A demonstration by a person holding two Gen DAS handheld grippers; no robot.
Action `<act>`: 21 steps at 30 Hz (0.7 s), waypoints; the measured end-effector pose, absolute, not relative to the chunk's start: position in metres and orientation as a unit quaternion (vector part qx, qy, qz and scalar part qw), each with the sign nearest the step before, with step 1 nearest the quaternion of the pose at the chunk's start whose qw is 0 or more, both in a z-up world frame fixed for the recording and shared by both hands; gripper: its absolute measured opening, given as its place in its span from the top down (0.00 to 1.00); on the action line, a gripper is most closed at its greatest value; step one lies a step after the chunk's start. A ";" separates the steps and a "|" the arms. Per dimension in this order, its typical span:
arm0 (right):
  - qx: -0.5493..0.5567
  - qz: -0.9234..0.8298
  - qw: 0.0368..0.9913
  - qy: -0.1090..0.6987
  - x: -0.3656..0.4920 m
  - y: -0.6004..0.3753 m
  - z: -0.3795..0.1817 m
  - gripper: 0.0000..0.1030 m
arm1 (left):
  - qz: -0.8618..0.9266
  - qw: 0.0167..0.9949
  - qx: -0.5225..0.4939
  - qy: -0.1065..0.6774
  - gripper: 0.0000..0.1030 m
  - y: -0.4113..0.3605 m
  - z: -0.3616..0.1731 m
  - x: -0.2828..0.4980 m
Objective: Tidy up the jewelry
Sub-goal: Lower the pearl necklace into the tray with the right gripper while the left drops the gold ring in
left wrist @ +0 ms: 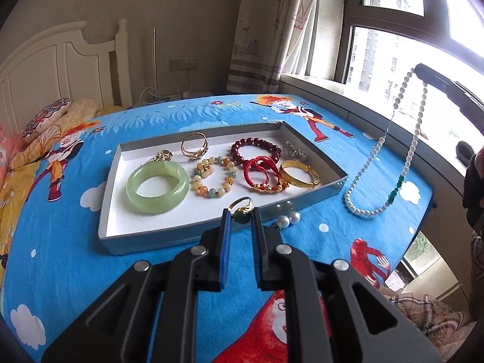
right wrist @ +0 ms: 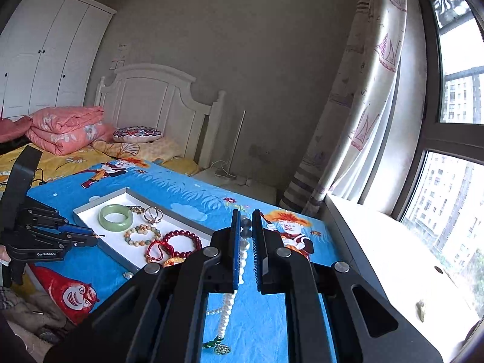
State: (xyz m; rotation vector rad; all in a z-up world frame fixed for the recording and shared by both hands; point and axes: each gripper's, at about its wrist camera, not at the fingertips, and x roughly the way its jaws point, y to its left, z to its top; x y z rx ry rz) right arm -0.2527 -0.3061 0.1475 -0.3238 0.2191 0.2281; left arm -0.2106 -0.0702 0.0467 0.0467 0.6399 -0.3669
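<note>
My left gripper (left wrist: 242,213) is shut on a gold ring with a green stone (left wrist: 241,205), held just above the near rim of the white tray (left wrist: 193,239). The tray holds a jade bangle (left wrist: 157,187), a pale beaded bracelet (left wrist: 214,178), a dark red bead bracelet (left wrist: 255,151), a red cord bracelet (left wrist: 263,175), a gold bangle (left wrist: 299,174) and a gold ring (left wrist: 195,146). My right gripper (right wrist: 245,214) is shut on a pearl necklace (right wrist: 225,317), which hangs from it to the tray's right (left wrist: 411,151). The right wrist view shows the left gripper (right wrist: 96,237) at the tray (right wrist: 169,211).
Two pearl earrings (left wrist: 289,219) lie on the blue cartoon cloth (left wrist: 60,257) just outside the tray's near right rim. A window sill (right wrist: 378,242) and a curtain (right wrist: 357,121) are to the right. Behind are a white headboard (right wrist: 157,96) and folded bedding (right wrist: 66,130).
</note>
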 end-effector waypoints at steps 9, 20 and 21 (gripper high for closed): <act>-0.194 0.148 0.969 0.044 -0.238 -0.259 0.205 0.90 | -0.169 0.938 0.021 0.302 0.88 -0.058 0.073 -0.185; -0.199 0.195 0.958 0.063 -0.179 -0.198 0.221 0.90 | -0.161 0.936 0.032 0.312 0.88 -0.065 0.071 -0.153; -0.199 0.199 0.957 0.068 -0.173 -0.193 0.219 0.90 | -0.161 0.935 0.034 0.313 0.88 -0.066 0.069 -0.152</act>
